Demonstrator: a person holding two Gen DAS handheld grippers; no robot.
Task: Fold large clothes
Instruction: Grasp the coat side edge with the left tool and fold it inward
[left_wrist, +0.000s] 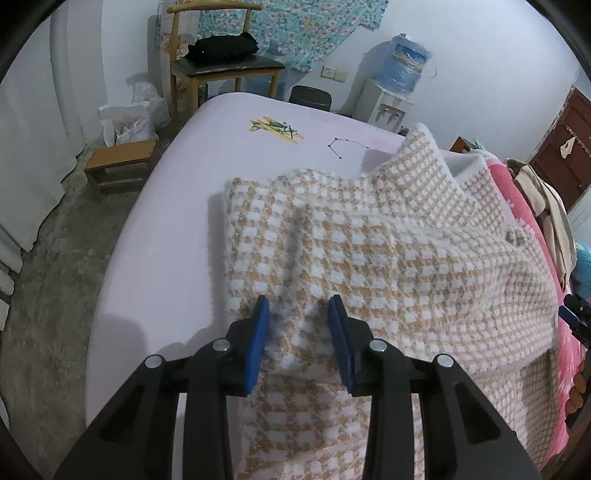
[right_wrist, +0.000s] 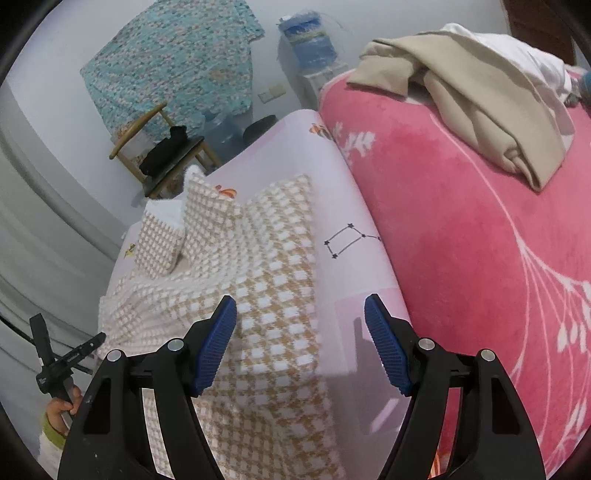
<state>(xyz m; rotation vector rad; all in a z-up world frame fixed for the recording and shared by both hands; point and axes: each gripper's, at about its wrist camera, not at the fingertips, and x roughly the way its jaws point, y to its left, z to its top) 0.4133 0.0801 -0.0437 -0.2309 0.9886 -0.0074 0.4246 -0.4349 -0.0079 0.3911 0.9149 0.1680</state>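
A large tan-and-white checked garment (left_wrist: 369, 251) lies rumpled on a pale pink bed sheet (left_wrist: 177, 206). It also shows in the right wrist view (right_wrist: 266, 280). My left gripper (left_wrist: 299, 314) is open, its blue pads (left_wrist: 258, 339) on either side of a raised ridge of the fabric at the garment's near edge. My right gripper (right_wrist: 299, 310) is open wide and empty, hovering over the garment's right edge and the bare sheet (right_wrist: 354, 280). One corner of the garment (right_wrist: 195, 199) stands folded up at the far side. The left gripper's handle (right_wrist: 55, 362) shows at lower left.
A pink floral blanket (right_wrist: 461, 240) covers the bed to the right, with beige clothes (right_wrist: 480, 103) piled on it. A wooden chair (left_wrist: 221, 70) with a black bag, a low stool (left_wrist: 122, 162), a water dispenser (left_wrist: 391, 96) and a plastic bag (left_wrist: 129, 122) stand beyond the bed.
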